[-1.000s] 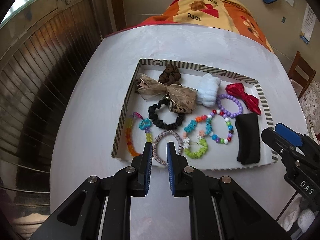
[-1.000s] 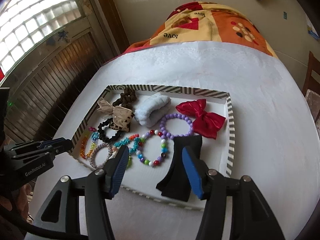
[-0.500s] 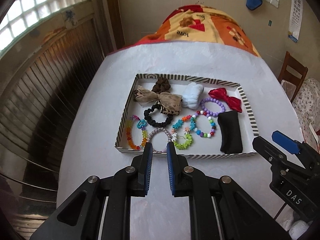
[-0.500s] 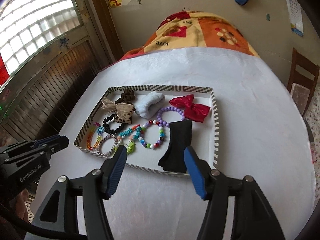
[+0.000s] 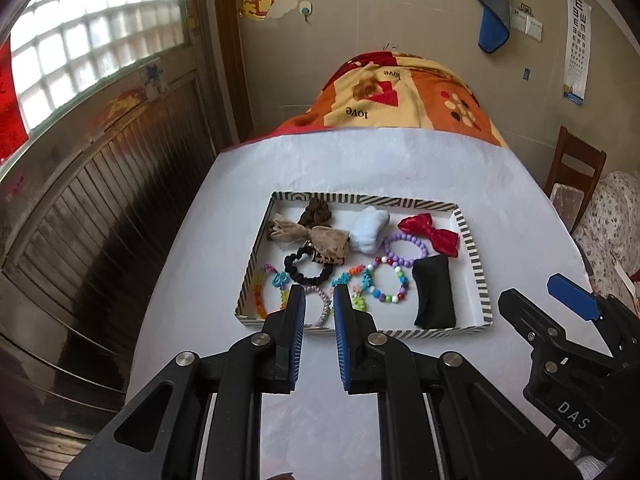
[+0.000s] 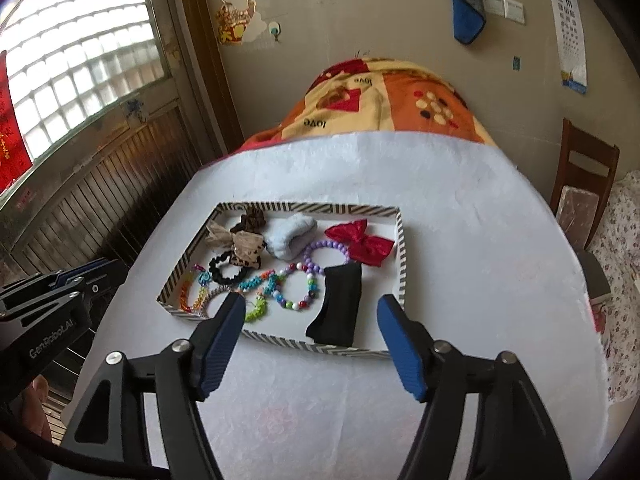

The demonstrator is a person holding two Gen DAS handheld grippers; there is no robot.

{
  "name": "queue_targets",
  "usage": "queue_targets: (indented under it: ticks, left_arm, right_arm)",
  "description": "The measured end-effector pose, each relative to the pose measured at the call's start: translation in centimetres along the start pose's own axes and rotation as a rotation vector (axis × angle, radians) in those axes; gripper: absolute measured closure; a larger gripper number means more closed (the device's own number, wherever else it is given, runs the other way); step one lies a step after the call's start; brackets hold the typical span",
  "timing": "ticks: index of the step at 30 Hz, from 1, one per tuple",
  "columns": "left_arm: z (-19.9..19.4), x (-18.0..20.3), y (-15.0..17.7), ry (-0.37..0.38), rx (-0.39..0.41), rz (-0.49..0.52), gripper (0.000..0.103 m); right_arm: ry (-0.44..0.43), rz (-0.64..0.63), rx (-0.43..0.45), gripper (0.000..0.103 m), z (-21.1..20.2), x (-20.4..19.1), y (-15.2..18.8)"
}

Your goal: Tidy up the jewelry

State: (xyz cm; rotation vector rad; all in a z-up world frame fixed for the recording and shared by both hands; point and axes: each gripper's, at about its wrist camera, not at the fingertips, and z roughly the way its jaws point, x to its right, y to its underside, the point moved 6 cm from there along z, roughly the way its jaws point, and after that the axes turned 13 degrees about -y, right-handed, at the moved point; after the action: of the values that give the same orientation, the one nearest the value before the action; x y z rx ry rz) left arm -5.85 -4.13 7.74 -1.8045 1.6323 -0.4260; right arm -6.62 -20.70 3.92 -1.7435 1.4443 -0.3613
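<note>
A striped-rimmed tray (image 5: 478, 276) (image 6: 401, 252) sits on the white table. In it lie several hair ties, bows and bead bracelets: a red bow (image 5: 430, 234) (image 6: 362, 242), a black pouch (image 5: 434, 298) (image 6: 338, 306), a purple bead bracelet (image 5: 404, 250), a black scrunchie (image 5: 306, 270) and a beige bow (image 5: 312, 236). My left gripper (image 5: 319, 300) hovers at the tray's near edge, jaws nearly closed and empty. My right gripper (image 6: 310, 312) is open and empty, held back from the tray's near edge.
The white table (image 5: 360, 168) (image 6: 480, 280) runs back to an orange patterned blanket (image 5: 400, 96). A wooden chair (image 5: 576, 176) stands at the right. A slatted wooden wall (image 5: 100, 208) runs along the left side.
Both grippers have pulled back and up from the tray, so the tray looks smaller and farther. Neither jaw opening has changed. The tray items have not moved.
</note>
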Motion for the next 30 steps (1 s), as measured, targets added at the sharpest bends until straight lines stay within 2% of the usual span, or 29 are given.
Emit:
queue_targets:
  ticks: [7, 30]
  left_arm:
    - [-0.2, 0.9, -0.6, 0.003, 0.007, -0.002, 0.098]
    - [1.8, 1.1, -0.7, 0.005, -0.032, -0.007, 0.098]
  right_arm:
    - [0.026, -0.003, 0.006, 0.028, -0.2, 0.9, -0.8]
    - [0.004, -0.03, -0.047, 0.028, 2.2, 0.7, -0.7]
